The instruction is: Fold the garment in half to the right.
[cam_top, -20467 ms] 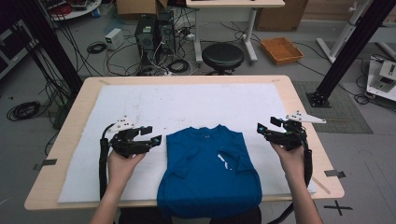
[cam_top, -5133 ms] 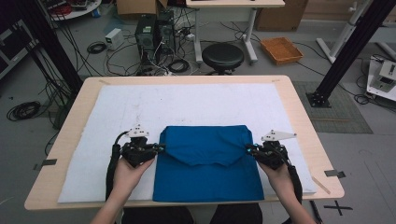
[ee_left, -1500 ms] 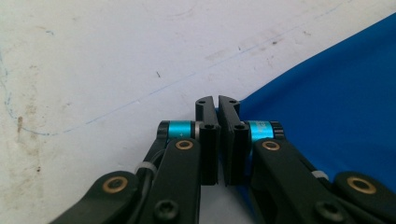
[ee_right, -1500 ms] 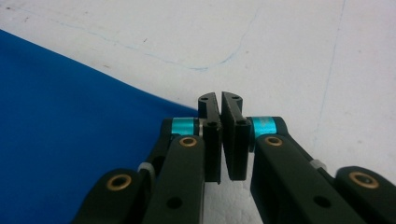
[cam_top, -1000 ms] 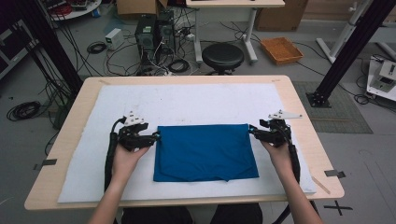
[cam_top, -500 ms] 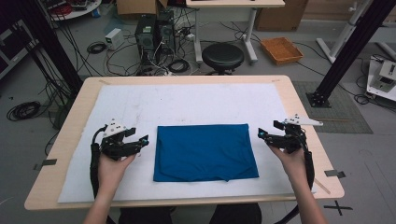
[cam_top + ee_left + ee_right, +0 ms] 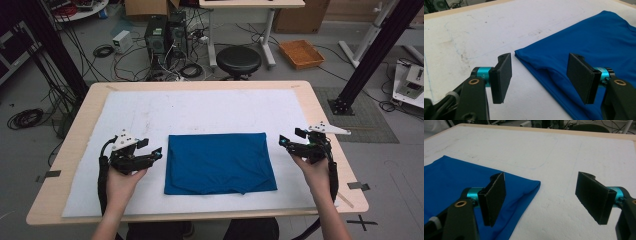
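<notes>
Lying folded on white mat [image 7: 210, 110], blue shirt [image 7: 219, 162], wooden table [image 7: 325, 125], cabled floor, both grippers' fingers released.

I see my left gripper [image 7: 540, 78] with its two black jaws wide apart and nothing between them. It hangs over a white mat [image 7: 474, 37] that has some small dirty marks. A folded blue cloth [image 7: 594, 47] lies on the mat. Its corner sits between the jaws, a bit farther off. The right-hand jaw is in front of the cloth.
</notes>
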A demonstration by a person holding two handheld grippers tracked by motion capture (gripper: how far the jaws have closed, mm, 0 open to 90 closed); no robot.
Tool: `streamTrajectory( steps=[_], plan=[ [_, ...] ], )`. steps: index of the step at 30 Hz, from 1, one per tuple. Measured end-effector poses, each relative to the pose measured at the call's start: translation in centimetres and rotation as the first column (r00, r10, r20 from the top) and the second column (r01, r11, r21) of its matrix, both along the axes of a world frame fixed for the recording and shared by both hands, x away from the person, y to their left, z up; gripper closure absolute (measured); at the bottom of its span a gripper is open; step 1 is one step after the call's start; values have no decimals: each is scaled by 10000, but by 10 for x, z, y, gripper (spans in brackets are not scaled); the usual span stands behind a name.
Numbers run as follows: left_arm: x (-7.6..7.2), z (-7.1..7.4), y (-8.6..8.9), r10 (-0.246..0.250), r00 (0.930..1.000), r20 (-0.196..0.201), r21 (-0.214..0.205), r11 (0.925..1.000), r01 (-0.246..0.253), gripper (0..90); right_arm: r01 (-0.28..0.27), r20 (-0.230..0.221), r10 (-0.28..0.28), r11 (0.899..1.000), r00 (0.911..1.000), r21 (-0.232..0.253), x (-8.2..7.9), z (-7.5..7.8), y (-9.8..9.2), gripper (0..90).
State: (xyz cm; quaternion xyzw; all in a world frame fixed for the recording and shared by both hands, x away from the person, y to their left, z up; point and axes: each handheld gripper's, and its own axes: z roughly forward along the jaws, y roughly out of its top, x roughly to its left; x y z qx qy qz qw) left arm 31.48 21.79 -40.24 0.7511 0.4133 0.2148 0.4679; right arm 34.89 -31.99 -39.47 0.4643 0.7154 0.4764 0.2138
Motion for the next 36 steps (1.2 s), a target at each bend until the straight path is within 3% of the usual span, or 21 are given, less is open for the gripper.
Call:
streamTrajectory(
  steps=[6,9,12,13,16,17,20,23,29,36],
  plan=[
    [-2,2,-3,172,9990,-408,42,9998,-170,385,-72,50,72,10000,10000,-58,0,-3,3,286],
    [-10,4,-4,340,9980,-525,-256,9990,-354,393,-103,85,104,9999,9999,-125,-1,-2,3,287],
    [-19,2,-6,443,9961,-767,-244,9986,-463,398,-78,174,80,9999,9998,-102,-2,-1,3,287],
    [-28,-4,-8,513,9925,-1112,-330,9979,-553,403,-47,189,47,10000,9998,-46,-2,-1,3,287],
    [-39,-13,-11,611,9888,-1361,-428,9968,-675,407,-111,134,112,9999,9998,-78,-1,-2,4,287],
    [-48,-22,-15,777,9822,-1712,-699,9934,-908,407,-121,135,123,9999,9998,-110,0,-2,5,287],
    [-60,-33,-20,1007,9715,-2146,-980,9874,-1240,417,-173,122,175,9997,9998,-175,0,-3,9,287],
    [-67,-41,-26,1190,9604,-2519,-1036,9834,-1490,432,-220,148,223,9996,9996,-202,0,-3,11,287],
    [-70,-47,-35,1262,9539,-2722,-1016,9821,-1589,433,-282,144,287,9992,9995,-297,1,-4,16,287],
    [-62,-49,-42,1504,9485,-2788,-986,9780,-1840,469,-423,207,432,9982,9989,-415,0,-3,23,288]
  ],
)
